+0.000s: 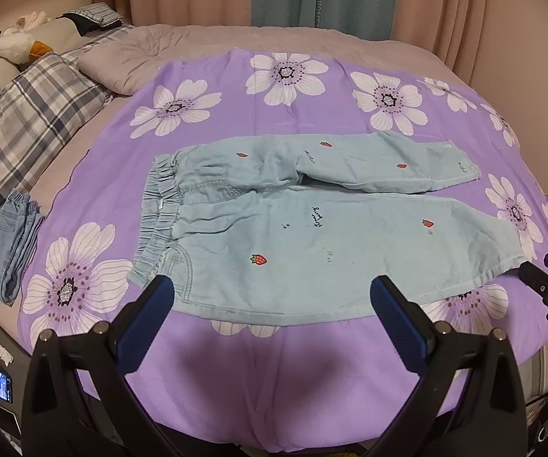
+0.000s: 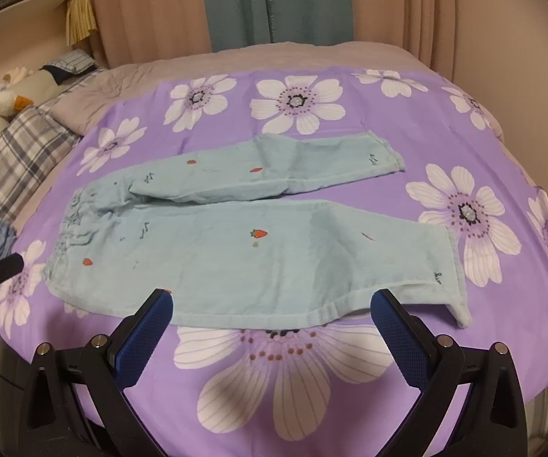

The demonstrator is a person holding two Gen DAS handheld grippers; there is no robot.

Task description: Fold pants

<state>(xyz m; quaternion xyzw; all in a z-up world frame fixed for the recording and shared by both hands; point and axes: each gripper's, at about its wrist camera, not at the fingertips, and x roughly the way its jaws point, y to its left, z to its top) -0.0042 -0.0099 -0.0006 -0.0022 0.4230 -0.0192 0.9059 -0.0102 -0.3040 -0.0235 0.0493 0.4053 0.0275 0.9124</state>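
left wrist fisheye shows the light blue strawberry pants [image 1: 312, 228] spread flat on the purple floral sheet [image 1: 236, 361], waistband at nine o'clock. left gripper [image 1: 272, 297] and right gripper [image 2: 272, 310] both gape empty; pinch the near leg's edge, lift it evenly onto the far leg.

We hold our left gripper [image 1: 272, 295] tilted downward, its blue-padded jaws spread wide with nothing between them. Our right gripper [image 2: 272, 304] tilts down the same way, jaws equally wide and empty. The two sit side by side, apart.
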